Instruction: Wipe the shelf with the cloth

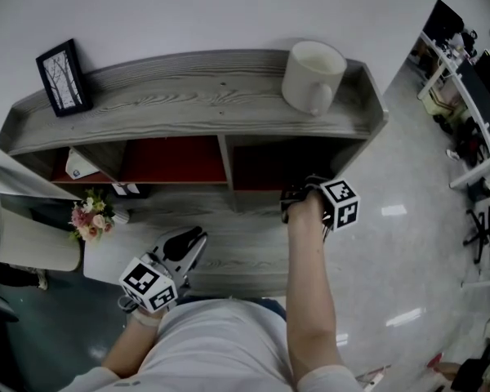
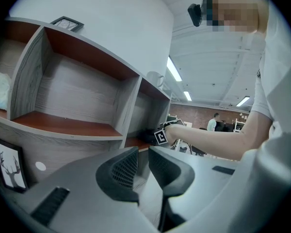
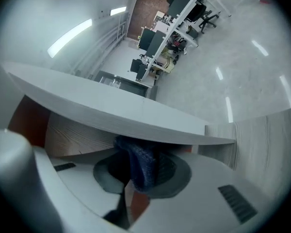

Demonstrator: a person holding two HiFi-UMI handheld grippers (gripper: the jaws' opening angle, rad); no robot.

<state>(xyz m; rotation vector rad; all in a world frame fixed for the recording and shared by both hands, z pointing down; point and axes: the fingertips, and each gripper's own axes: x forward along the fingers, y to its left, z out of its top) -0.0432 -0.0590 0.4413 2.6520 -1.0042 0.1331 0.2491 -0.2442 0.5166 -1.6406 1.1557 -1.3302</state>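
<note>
Bunched dark-blue cloth (image 3: pixel 140 163) pointed up against the grey wood-grain shelf (image 3: pixel 136 116), clamped in the right gripper (image 3: pixel 144 174) (left gripper (image 2: pixel 142 166) barely parted, empty).

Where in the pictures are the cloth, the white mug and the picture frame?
cloth (image 3: pixel 141 165): right gripper view, the dark blue fold between the jaws.
white mug (image 1: pixel 304 92): head view, its outer wall.
picture frame (image 1: pixel 64 78): head view, the middle of its picture.
</note>
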